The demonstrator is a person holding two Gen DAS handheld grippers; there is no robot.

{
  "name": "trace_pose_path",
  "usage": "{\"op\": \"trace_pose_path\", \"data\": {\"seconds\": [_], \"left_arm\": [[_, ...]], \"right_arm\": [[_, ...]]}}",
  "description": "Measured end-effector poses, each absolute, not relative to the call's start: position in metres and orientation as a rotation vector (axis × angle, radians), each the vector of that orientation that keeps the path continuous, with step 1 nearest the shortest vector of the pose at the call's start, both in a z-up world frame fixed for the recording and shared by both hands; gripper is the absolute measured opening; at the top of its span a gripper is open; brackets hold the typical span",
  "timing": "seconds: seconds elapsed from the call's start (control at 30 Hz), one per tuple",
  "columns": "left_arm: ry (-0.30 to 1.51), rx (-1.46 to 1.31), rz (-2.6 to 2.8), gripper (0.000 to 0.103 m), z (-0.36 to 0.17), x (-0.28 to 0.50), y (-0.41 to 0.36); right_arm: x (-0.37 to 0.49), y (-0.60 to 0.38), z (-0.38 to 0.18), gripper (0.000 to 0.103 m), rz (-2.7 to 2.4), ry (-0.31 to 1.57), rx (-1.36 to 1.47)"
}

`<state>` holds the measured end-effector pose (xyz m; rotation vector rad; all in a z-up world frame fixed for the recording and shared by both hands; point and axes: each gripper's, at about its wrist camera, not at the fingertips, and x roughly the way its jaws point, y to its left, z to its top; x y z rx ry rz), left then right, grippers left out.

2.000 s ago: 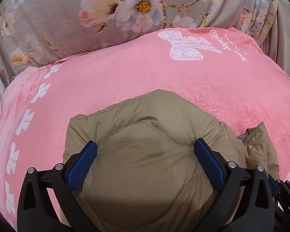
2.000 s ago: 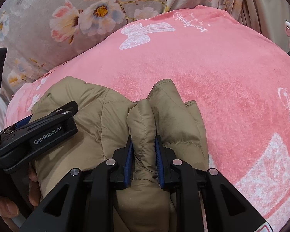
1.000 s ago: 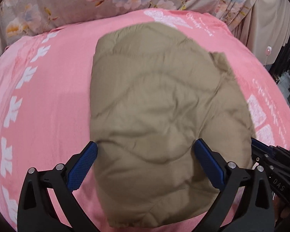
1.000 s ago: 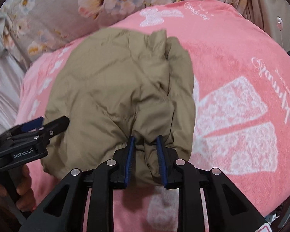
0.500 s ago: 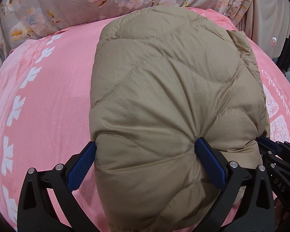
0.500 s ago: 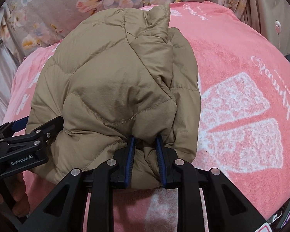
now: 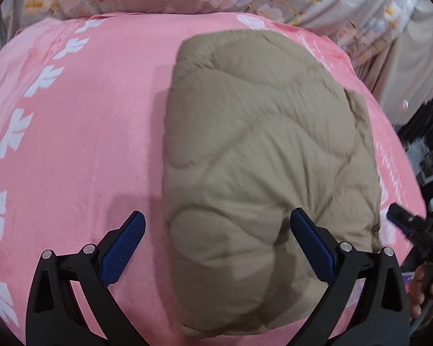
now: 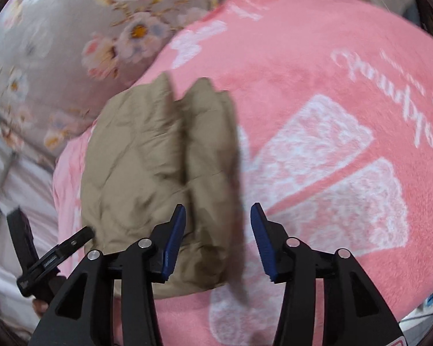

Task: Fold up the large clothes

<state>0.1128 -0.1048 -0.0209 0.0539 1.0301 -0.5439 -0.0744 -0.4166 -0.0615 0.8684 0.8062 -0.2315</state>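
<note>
Left wrist view: I am holding both my left hand-held gripper (image 7: 216,239) and right hand-held gripper (image 8: 218,236) spread, gripping nothing; the puffy folded jacket (image 7: 268,155) is risking springing open on the pink blanket (image 7: 72,129).

bed: pink blanket (image 7: 86,132) | beyond: grey floral bedding (image 8: 57,57)

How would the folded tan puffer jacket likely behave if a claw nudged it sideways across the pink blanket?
The tan puffer jacket looks puffy and quilted, so it would probably squash before sliding. Its loose stacked layers might slip apart. The plush pink blanket likely drags on it, bunching the fold.
</note>
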Motion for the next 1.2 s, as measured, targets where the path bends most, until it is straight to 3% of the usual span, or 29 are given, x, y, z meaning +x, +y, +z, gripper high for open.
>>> {"op": "trace_pose_path", "data": {"seconds": [0.27,0.6,0.7,0.9,1.0,1.13,1.17,1.2], "left_arm": [[1.127,-0.082,-0.572,0.098,-0.027,0.151,-0.1],[1.187,-0.142,-0.648,0.098,-0.042,0.167,-0.115],[1.192,-0.147,-0.666,0.098,-0.043,0.17,-0.114],[1.184,-0.149,-0.676,0.098,-0.045,0.171,-0.116],[1.185,-0.162,-0.678,0.098,-0.048,0.172,-0.114],[1.178,-0.197,-0.685,0.098,-0.054,0.175,-0.111],[1.175,-0.199,-0.691,0.098,-0.055,0.175,-0.111],[1.172,-0.191,-0.703,0.098,-0.055,0.175,-0.113]], "right_arm": [[-0.04,-0.443,-0.117,0.048,-0.051,0.926,1.179],[-0.014,-0.454,-0.11,0.049,0.037,0.933,1.252],[-0.02,-0.466,-0.093,0.064,0.026,0.845,1.251],[0.009,-0.437,-0.107,0.064,0.075,0.991,1.189],[0.019,-0.423,-0.12,0.065,0.113,0.976,1.23],[0.028,-0.419,-0.121,0.065,0.143,0.944,1.251],[0.032,-0.417,-0.121,0.062,0.155,0.937,1.248],[0.036,-0.415,-0.121,0.05,0.171,0.928,1.245]]}}
